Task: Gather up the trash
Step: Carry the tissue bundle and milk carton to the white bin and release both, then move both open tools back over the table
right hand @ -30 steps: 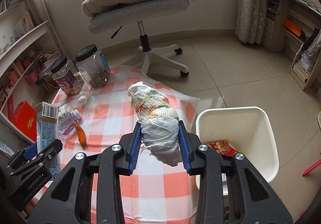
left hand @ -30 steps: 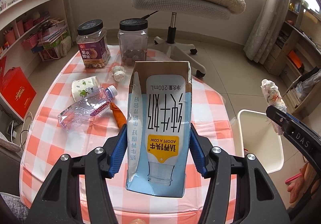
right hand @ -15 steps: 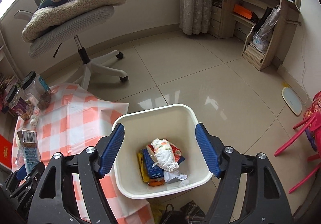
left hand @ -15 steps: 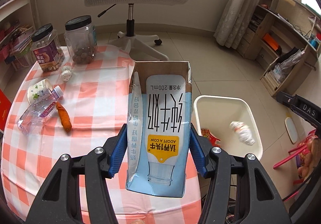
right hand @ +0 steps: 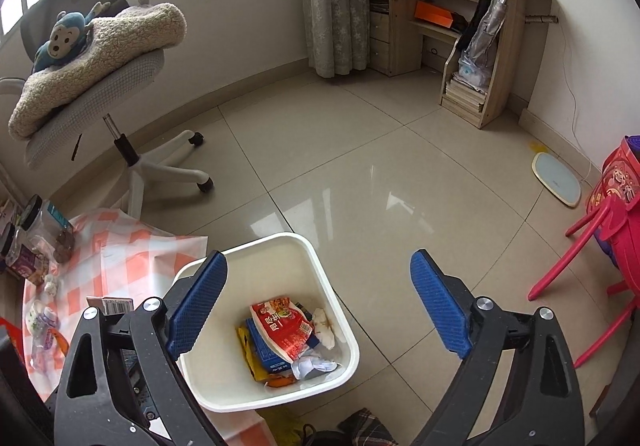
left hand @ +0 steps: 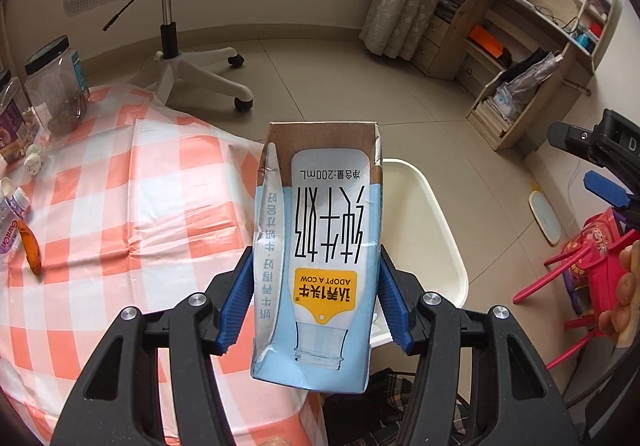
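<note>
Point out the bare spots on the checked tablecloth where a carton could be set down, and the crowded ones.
Bare: the wide middle of the checked tablecloth, between the orange peel and the milk carton held in the left tongs, up to the edge by the white bin. Crowded: the far left edge, with the jars, the crumpled wad and the bottle.

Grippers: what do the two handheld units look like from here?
Both the left gripper and right gripper have black skeletal linkages with silver pivot bolts and ribbed blue finger pads. White lettering marks the right unit's side, partly cut off.
</note>
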